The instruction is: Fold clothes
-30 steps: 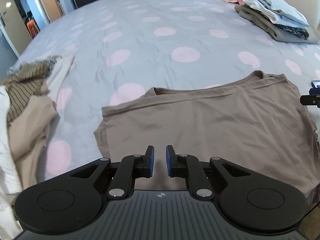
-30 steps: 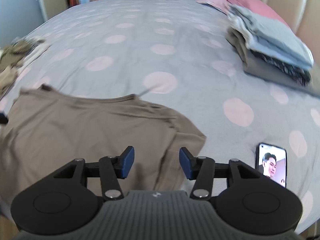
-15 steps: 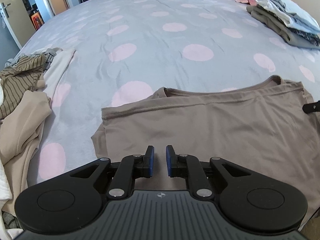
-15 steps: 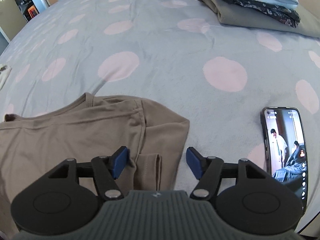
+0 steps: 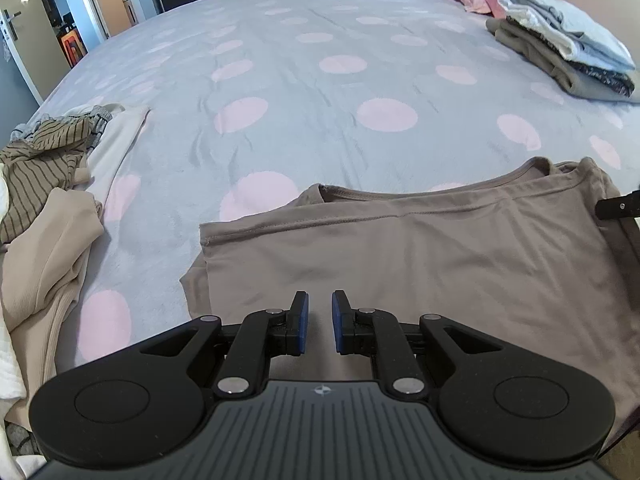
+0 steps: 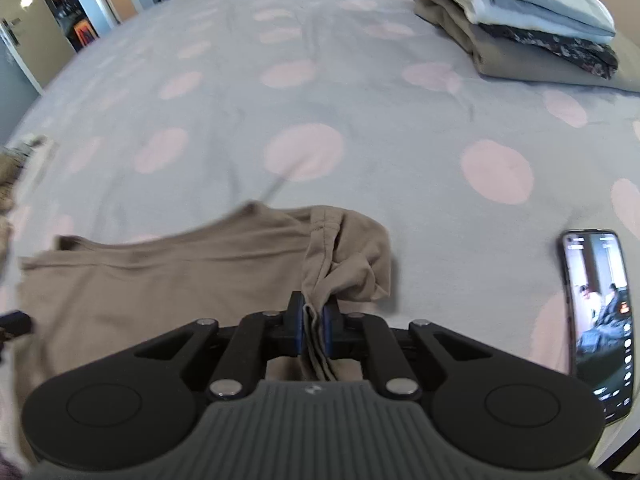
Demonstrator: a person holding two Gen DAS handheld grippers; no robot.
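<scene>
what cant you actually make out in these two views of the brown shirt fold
- Near hem of the brown shirt: left wrist view, hidden under the left gripper body.
- How much cloth the right gripper pinches: right wrist view, the folds run under its body.
- Phone screen content: right wrist view, too small and skewed; lower end cut off.
- Unfolded clothes pile: left wrist view, cut by the left edge; blurred in the right wrist view.

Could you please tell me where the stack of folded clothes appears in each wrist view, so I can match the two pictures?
Left wrist view: the stack of folded clothes sits far upper right on the bed.
Right wrist view: the same stack fills the upper right, nearer.
Shared landmark: the brown shirt, spread in front of both grippers.
</scene>
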